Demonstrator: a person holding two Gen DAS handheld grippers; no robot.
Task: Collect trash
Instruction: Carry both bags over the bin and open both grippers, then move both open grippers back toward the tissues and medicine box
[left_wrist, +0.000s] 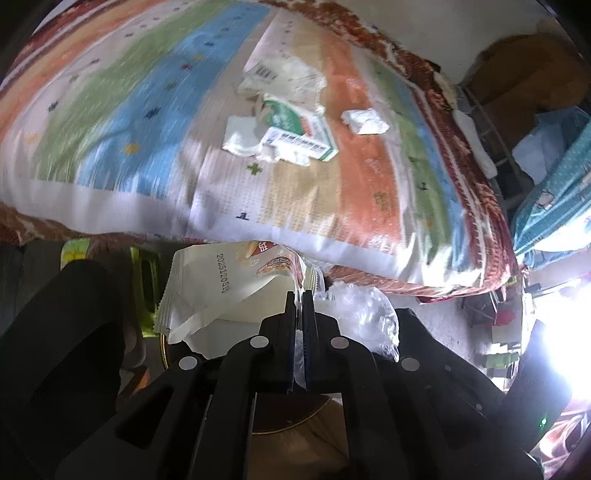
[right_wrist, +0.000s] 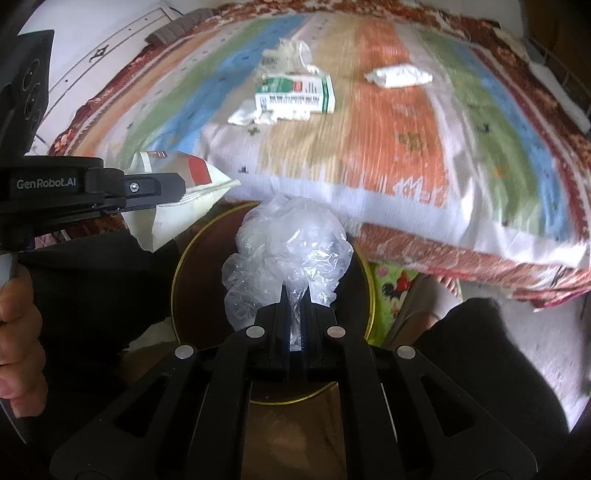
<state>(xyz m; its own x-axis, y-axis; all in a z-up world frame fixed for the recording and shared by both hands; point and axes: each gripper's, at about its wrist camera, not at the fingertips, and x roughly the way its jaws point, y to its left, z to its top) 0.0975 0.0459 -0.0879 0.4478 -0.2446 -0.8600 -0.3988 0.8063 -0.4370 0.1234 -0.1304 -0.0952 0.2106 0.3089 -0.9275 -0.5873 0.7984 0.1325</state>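
My left gripper (left_wrist: 299, 295) is shut on a white snack wrapper (left_wrist: 221, 291) with red print, held above a round dark bin with a gold rim (right_wrist: 184, 258). It also shows in the right wrist view (right_wrist: 181, 186) with the wrapper (right_wrist: 184, 206). My right gripper (right_wrist: 294, 291) is shut on a crumpled clear plastic bag (right_wrist: 288, 251) directly over the bin. On the striped bed blanket (right_wrist: 369, 155) lie a green-and-white box (right_wrist: 295, 98), crumpled white paper (right_wrist: 399, 76) and torn white scraps (right_wrist: 243, 117).
The bed edge (right_wrist: 443, 254) runs just beyond the bin. A green printed object (right_wrist: 391, 295) stands right of the bin. Shelving and blue cloth (left_wrist: 554, 192) are at the right in the left wrist view. The person's dark-clothed legs flank the bin.
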